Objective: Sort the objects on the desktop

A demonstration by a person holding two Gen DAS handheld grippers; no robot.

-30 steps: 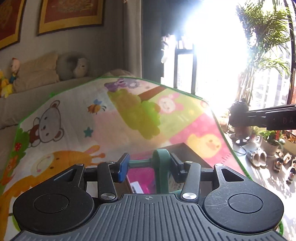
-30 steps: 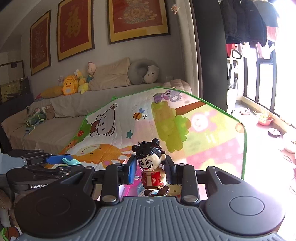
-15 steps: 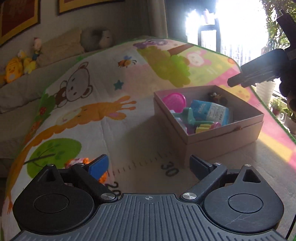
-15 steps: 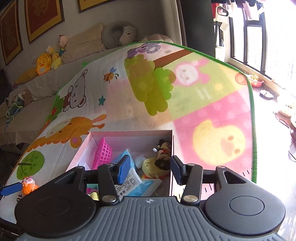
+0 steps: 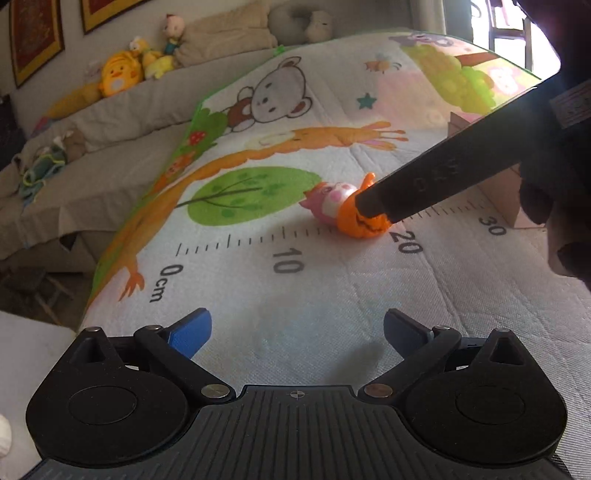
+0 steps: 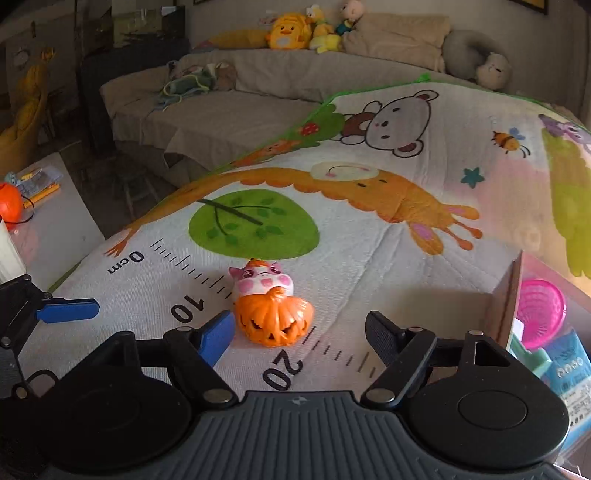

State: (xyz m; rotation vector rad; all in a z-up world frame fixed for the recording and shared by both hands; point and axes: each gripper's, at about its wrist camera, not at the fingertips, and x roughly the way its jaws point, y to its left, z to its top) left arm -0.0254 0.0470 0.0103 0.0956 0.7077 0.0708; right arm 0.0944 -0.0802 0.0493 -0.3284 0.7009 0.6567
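Note:
A small toy, a pink pig on an orange pumpkin [image 6: 271,306], lies on its side on the cartoon play mat near the printed 20 mark. It also shows in the left wrist view [image 5: 347,212], partly hidden behind a dark finger of the right gripper. My right gripper [image 6: 299,330] is open and empty, low over the mat, with the toy just ahead between its fingers and nearer the blue one. My left gripper [image 5: 297,332] is open and empty, further back over the ruler print. The cardboard box [image 6: 508,295] stands at the right.
The box holds a pink basket [image 6: 541,312], a blue packet [image 6: 570,369] and other small items. The mat [image 6: 369,236] covers the table. A sofa with plush toys [image 6: 288,26] runs along the back. A white side table [image 6: 55,221] with an orange ball stands left.
Both grippers let go of their objects over the box, opened, and swung left and down. The right gripper now sits low around the pig-pumpkin toy.

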